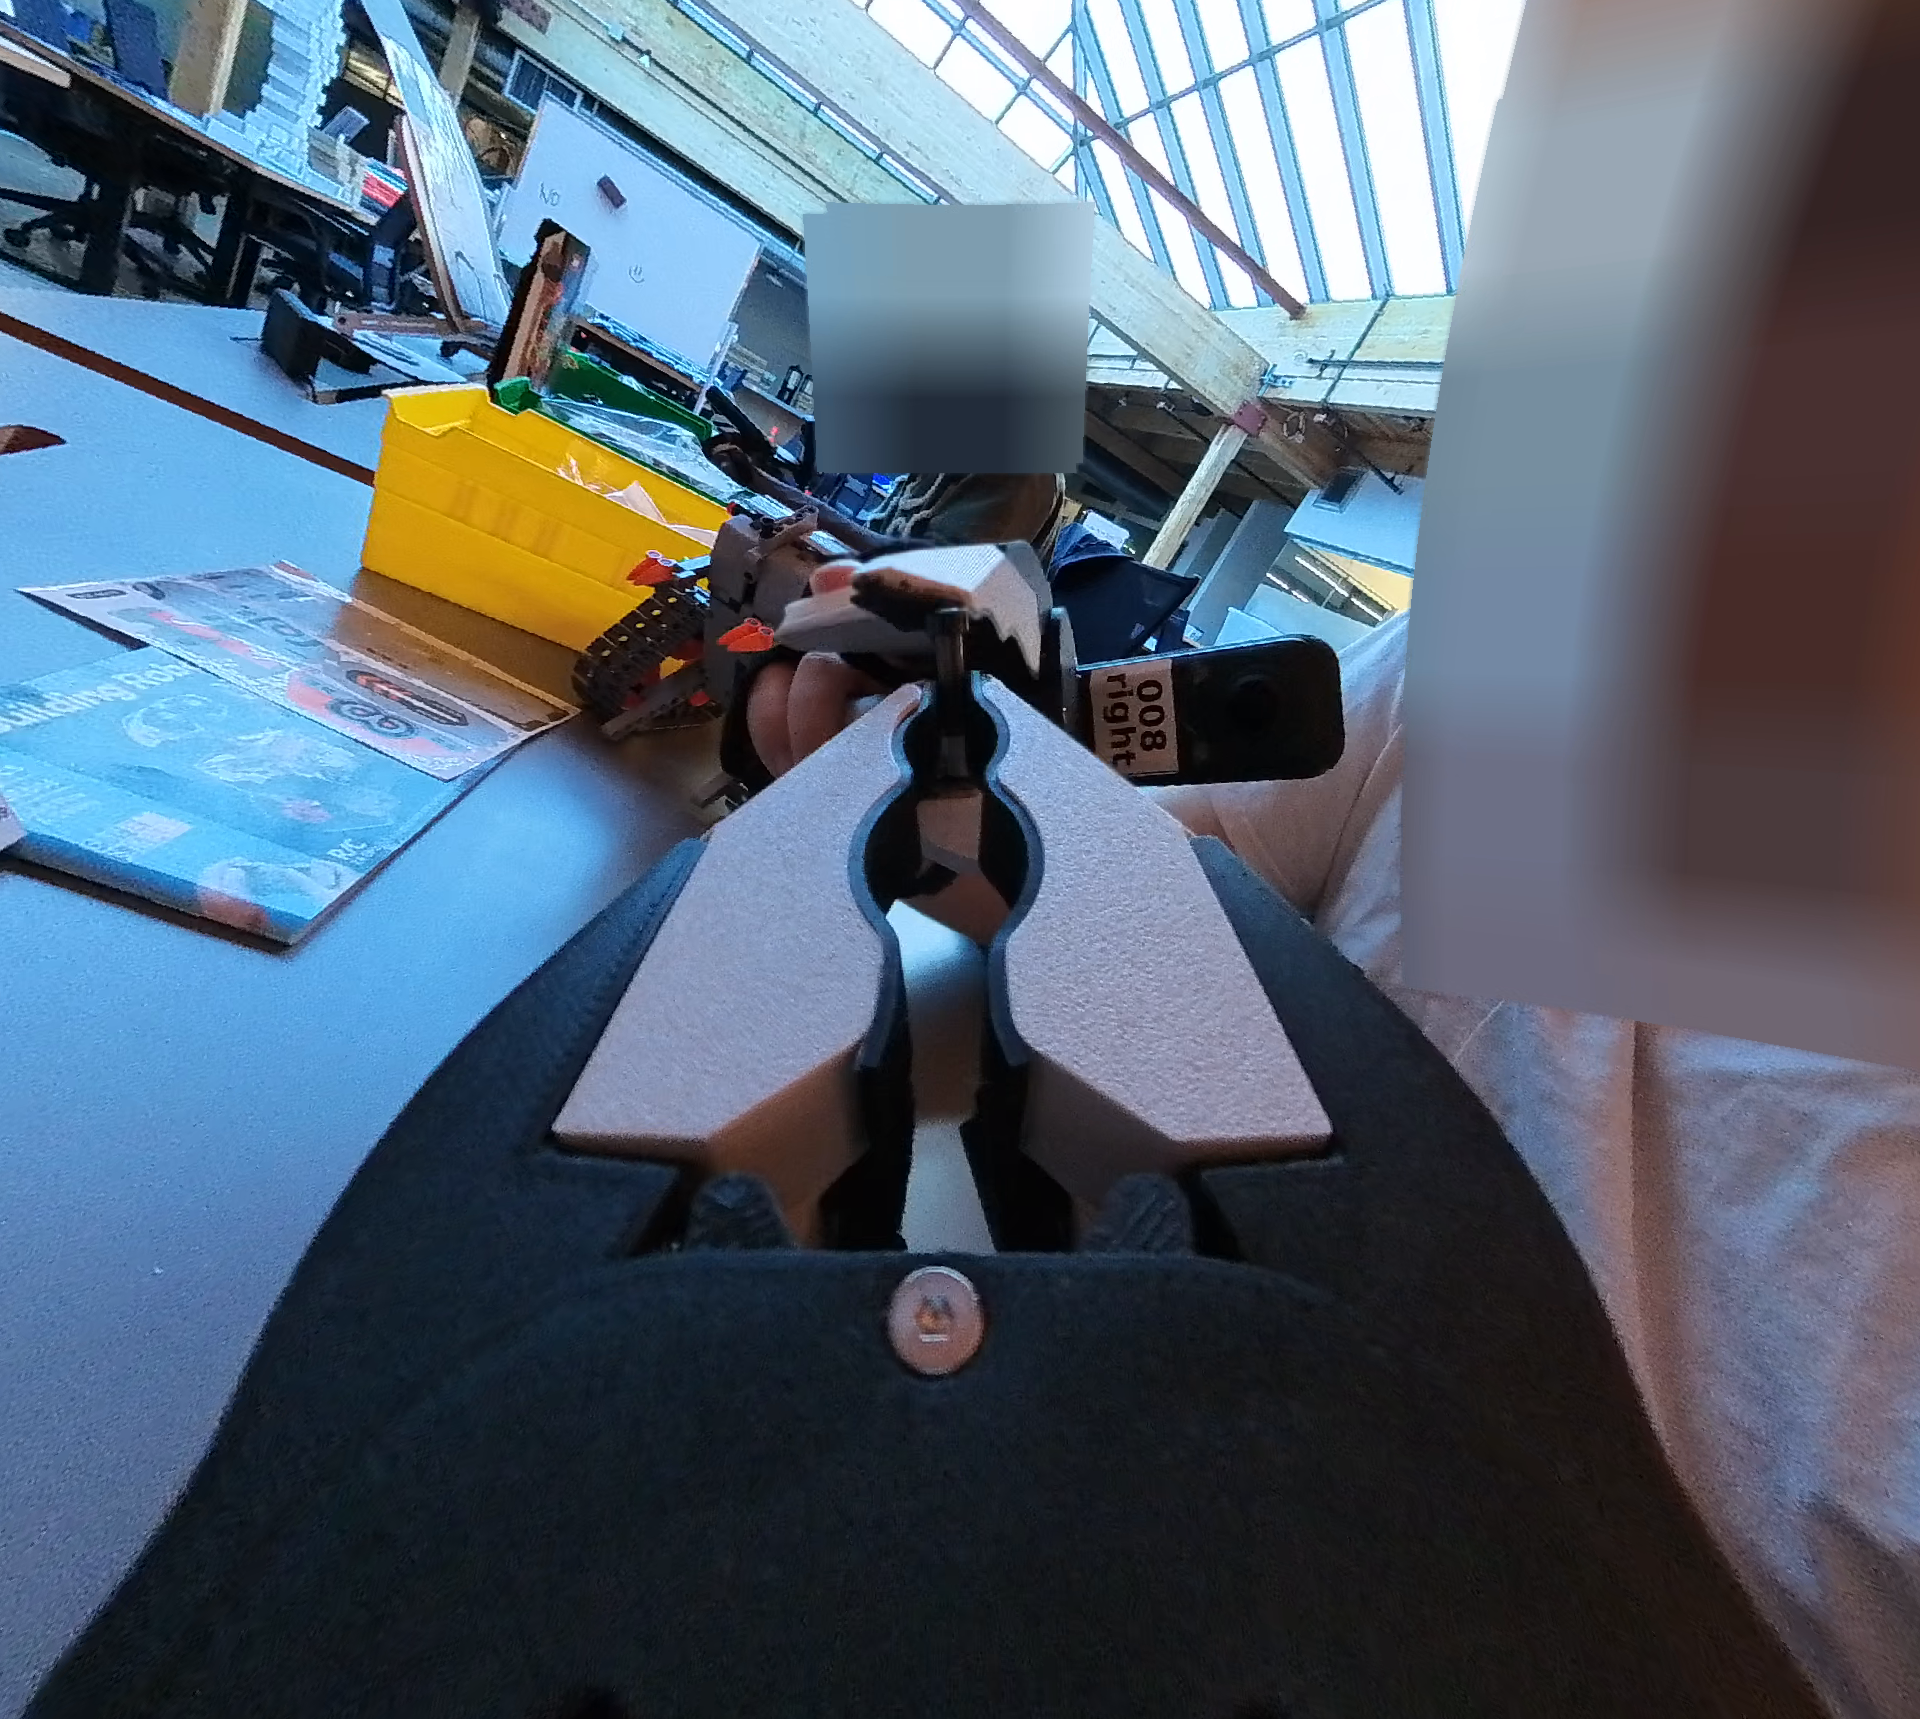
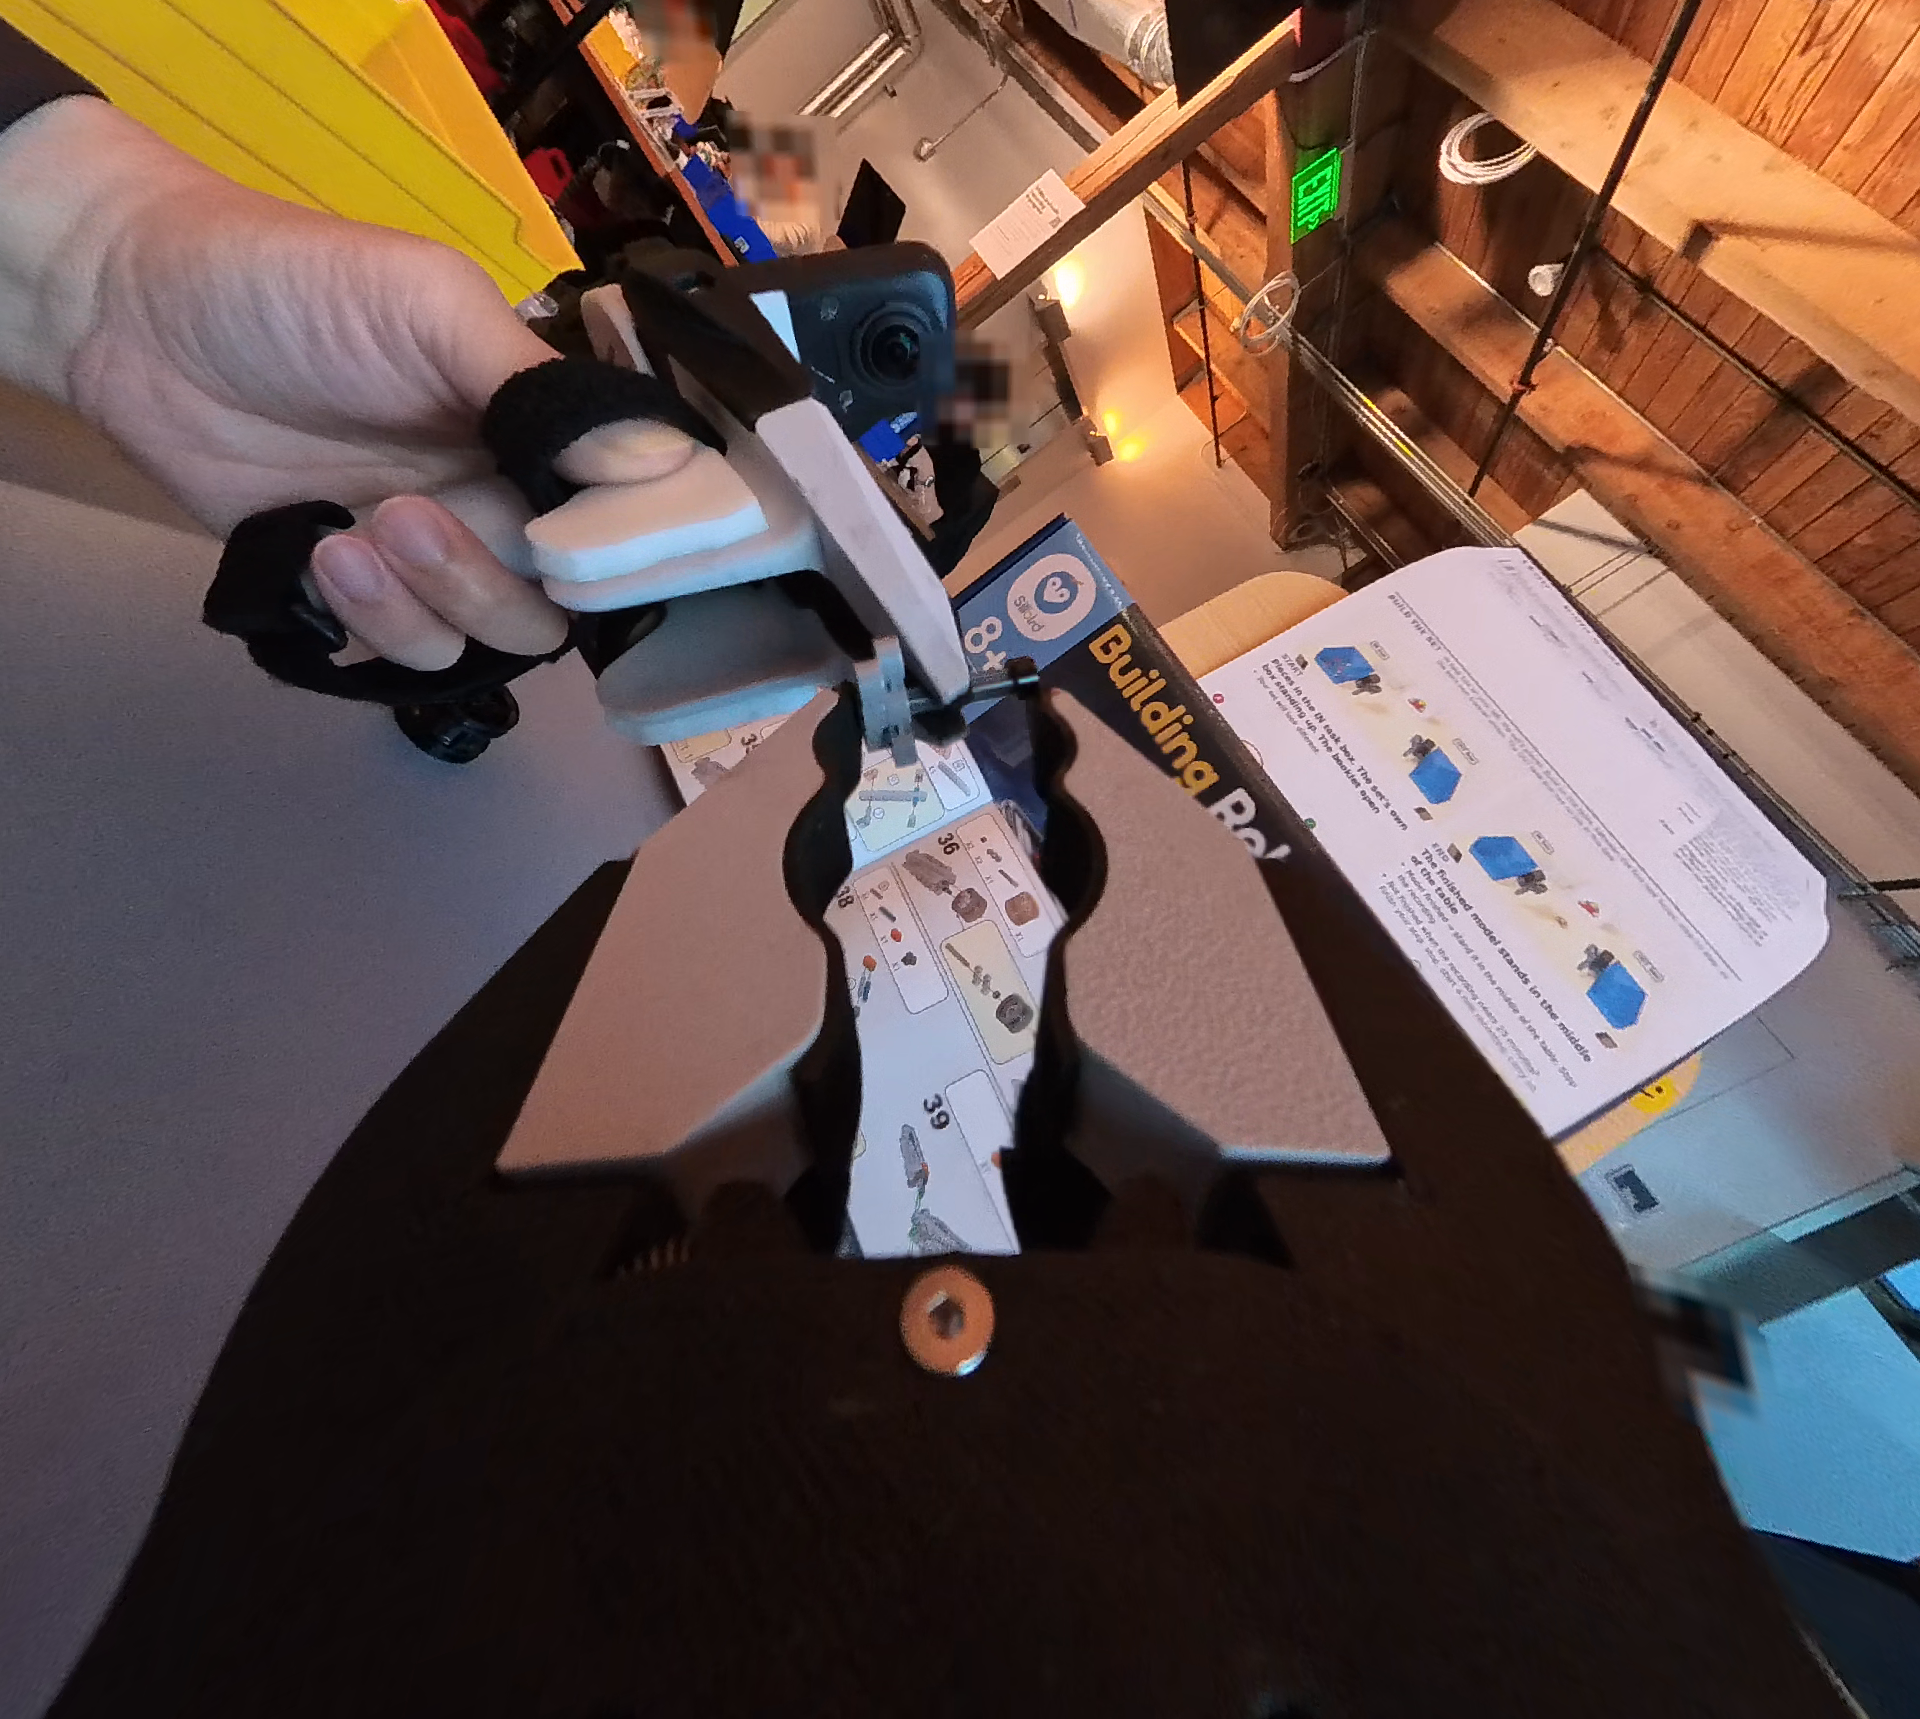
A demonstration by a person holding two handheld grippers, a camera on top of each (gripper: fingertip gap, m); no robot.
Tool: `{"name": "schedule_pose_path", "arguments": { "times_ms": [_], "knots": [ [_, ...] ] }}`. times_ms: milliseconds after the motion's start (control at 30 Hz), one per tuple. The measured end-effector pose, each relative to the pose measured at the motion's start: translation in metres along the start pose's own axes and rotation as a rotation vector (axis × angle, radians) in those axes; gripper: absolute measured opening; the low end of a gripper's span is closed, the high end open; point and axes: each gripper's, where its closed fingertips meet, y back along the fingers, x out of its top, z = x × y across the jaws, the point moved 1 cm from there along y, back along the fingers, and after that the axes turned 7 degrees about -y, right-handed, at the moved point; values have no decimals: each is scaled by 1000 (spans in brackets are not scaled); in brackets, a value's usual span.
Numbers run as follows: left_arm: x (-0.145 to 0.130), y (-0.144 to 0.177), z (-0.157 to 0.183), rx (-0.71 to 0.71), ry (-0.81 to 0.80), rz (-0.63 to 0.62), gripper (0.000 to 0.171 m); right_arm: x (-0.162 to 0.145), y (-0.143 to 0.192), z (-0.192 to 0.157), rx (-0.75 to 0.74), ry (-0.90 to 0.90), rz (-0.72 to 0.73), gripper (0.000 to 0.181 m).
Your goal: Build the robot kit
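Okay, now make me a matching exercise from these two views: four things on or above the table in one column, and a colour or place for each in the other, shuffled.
1. bin
2. tracked model
3. thin pin
4. flat box

A. between the tips of the left gripper
B. yellow
C. blue, lying on the table
D. black treads, orange-red studs

Pairs: 1-B, 2-D, 3-A, 4-C

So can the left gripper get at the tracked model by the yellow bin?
Probably not yet: the left gripper is shut on a black pin, and the right gripper crowds the tracked model.
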Motion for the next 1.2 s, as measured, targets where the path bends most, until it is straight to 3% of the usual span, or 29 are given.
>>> {"name": "schedule_pose_path", "arguments": {
  "times_ms": [267,333,400,533,667,833,1200],
  "knots": [
    [-1,1,-3,24,-5,-13,0,-4,-1,-1,22,3,-41,30],
    [1,1,-3,20,1,8,1,-4,-1,-4,37,4,-49,16],
    [2,2,-4,28,0,7,0,-6,-2,-4,44,13,-68,16],
    [2,4,-7,42,-1,-1,0,-8,-5,-5,61,-70,-68,17],
    [1,5,-9,56,13,-10,0,-8,-6,5,4,-58,-69,43],
    [-9,3,-13,70,34,-64,0,-13,-6,-5,70,-37,-79,33],
    [-3,1,-10,74,-2,-28,0,-8,-7,0,56,-122,-73,33]
  ]
}}
